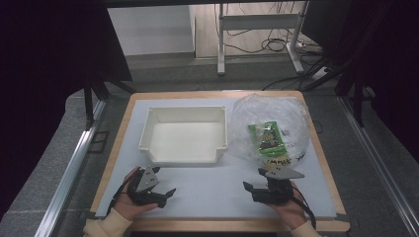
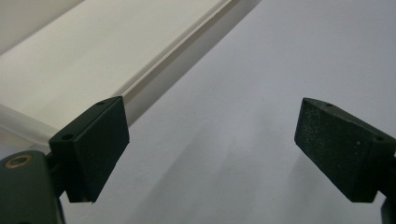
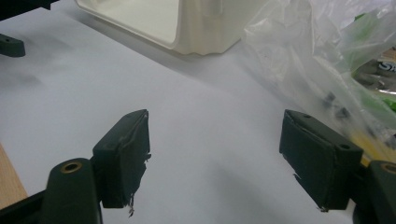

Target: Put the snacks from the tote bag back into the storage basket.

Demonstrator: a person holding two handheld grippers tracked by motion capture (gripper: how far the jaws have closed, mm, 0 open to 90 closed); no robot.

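Left gripper: held in the person's left hand, low over the white mat, near and to the left below the bin's front wall. Its jaws point toward the right, along the mat. In the left gripper view the jaws stand wide apart with bare mat between them; nothing is held. The bin's front edge runs diagonally just beyond the left jaw in that view, close to it but apart.

Bin: white, open-topped, upright on the mat. Its interior floor shows bare in the high view. In the right gripper view its near corner stands well beyond the jaws.

Bag: clear plastic, crumpled, lying on the mat just beside the bin's right wall; whether the two touch cannot be told. A green packet lies inside it, with dark print that is too small to read.

Right gripper: held in the right hand, low over the mat, to the right below the bin and just short of the bag's near edge. Its jaws point left, toward the left gripper, well apart from it. In the right gripper view the jaws gape wide over bare mat, gripping nothing; the bag lies just beyond the right jaw.
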